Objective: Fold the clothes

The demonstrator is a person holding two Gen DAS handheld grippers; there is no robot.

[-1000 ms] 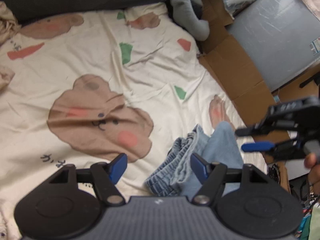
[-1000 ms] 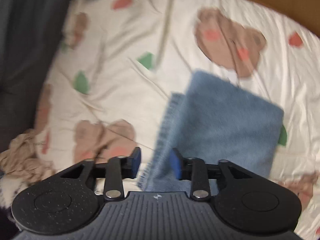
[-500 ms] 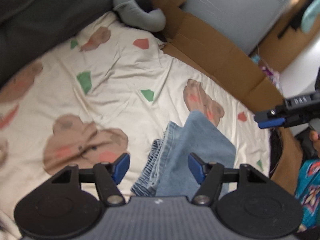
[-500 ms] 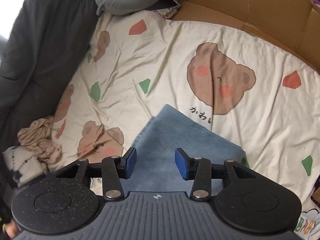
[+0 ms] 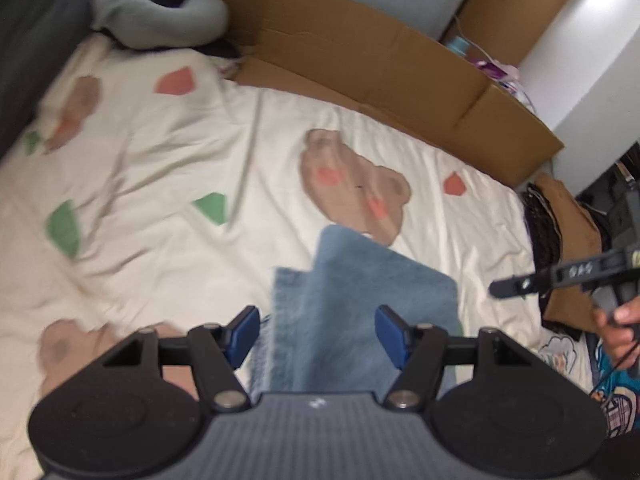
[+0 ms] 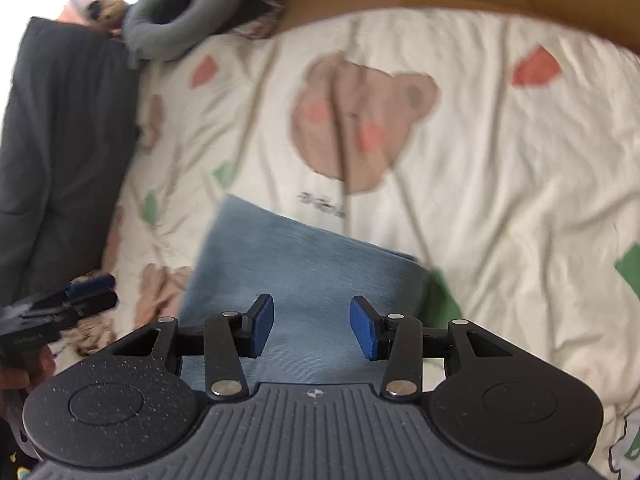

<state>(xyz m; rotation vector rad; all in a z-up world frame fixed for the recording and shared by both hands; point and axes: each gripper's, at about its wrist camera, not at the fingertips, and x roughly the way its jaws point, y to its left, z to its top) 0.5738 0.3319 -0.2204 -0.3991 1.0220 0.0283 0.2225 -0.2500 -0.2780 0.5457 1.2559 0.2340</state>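
Left wrist view shows the left gripper (image 5: pixel 316 336) open and empty above folded jeans (image 5: pixel 360 300), which lie near on the sheet (image 5: pixel 160 152). The right gripper (image 6: pixel 312 326), though blurred, seems open and empty too, its jaws having just widened.

A home bedroom: a bed (image 5: pixel 168 128) wears a cream sheet (image 6: pixel 500 184) printed with bears. At the head of the bed lie a grey neck pillow (image 5: pixel 160 16) and a dark duvet (image 6: pixel 60 140). Flattened cardboard (image 5: pixel 360 60) lines the bed's far side.
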